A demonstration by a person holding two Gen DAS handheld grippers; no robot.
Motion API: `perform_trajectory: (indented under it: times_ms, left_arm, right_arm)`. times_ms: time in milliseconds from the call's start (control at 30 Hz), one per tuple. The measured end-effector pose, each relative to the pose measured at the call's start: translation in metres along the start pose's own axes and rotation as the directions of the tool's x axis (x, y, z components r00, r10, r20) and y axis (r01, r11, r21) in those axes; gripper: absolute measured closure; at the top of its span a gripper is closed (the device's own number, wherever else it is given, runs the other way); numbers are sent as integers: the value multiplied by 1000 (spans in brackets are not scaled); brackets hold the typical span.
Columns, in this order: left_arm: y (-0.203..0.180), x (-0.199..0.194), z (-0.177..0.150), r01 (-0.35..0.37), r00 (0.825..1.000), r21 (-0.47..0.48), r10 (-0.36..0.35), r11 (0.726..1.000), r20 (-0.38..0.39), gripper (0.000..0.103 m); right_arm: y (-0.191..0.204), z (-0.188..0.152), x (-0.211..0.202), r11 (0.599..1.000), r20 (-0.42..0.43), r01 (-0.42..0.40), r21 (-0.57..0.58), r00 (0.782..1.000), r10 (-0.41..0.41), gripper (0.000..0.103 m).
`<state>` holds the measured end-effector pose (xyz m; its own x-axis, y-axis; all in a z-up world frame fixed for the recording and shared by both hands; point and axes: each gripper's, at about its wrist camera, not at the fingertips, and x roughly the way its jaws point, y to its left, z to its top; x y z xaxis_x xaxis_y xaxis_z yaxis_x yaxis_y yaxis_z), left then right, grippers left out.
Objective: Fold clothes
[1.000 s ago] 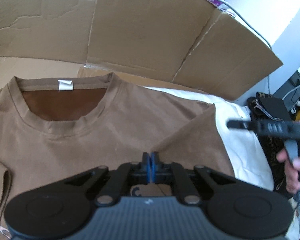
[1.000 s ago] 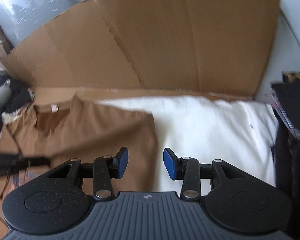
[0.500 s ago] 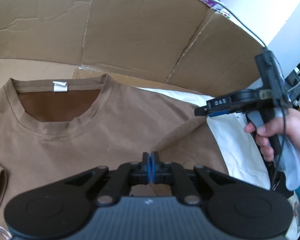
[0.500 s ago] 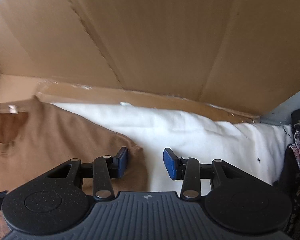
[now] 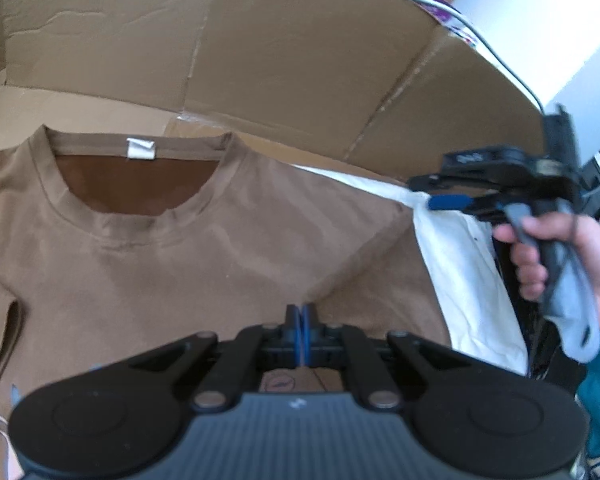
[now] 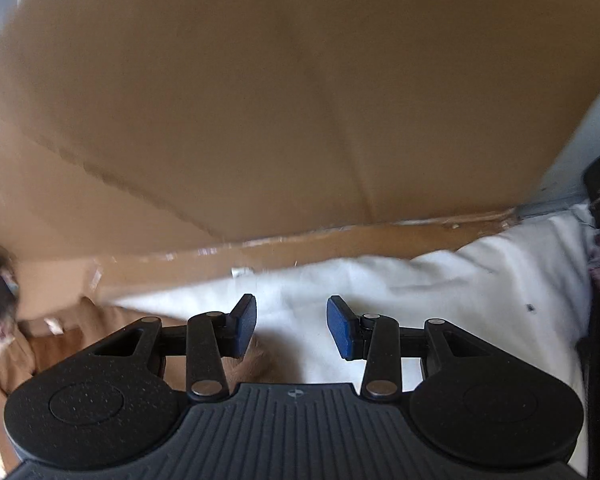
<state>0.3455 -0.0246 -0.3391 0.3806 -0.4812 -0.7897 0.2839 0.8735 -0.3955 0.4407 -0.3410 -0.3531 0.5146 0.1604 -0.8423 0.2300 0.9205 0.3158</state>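
Cardboard backdrop [image 5: 300, 60]; left tool [image 5: 299, 322] pinches brown T-shirt [image 5: 140, 264]; right tool [image 6: 291, 326] half-open, empty, above white cloth [image 6: 440, 288].

A brown T-shirt [image 5: 188, 256] lies flat, front up, filling the left and centre of the left wrist frame, collar toward the top with a white tag [image 5: 141, 148] inside. Its right sleeve is folded inward, forming a diagonal edge at centre right. In the right wrist frame it appears only at lower left.
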Motion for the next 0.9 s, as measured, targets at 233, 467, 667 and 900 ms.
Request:
perform_trajectory:
  times_ms: [233, 467, 667, 900]
  left_arm:
    - [2, 2, 1, -4, 1000, -8, 4, 1000, -1, 101]
    - [0, 2, 3, -2, 1000, -15, 2, 1000, 8, 101]
    - [-1, -1, 14, 20, 1000, -47, -20, 999, 1, 101]
    - [3, 1, 23, 17, 999, -112, -21, 994, -37, 101]
  right_arm:
    - [3, -29, -26, 986, 17, -42, -160, 999, 45, 57]
    - [17, -54, -1, 965, -4, -7, -263, 1000, 6, 57]
    - [25, -41, 22, 976, 2, 17, -216, 1000, -17, 57]
    - [17, -40, 29, 982, 15, 29, -189, 1000, -27, 58]
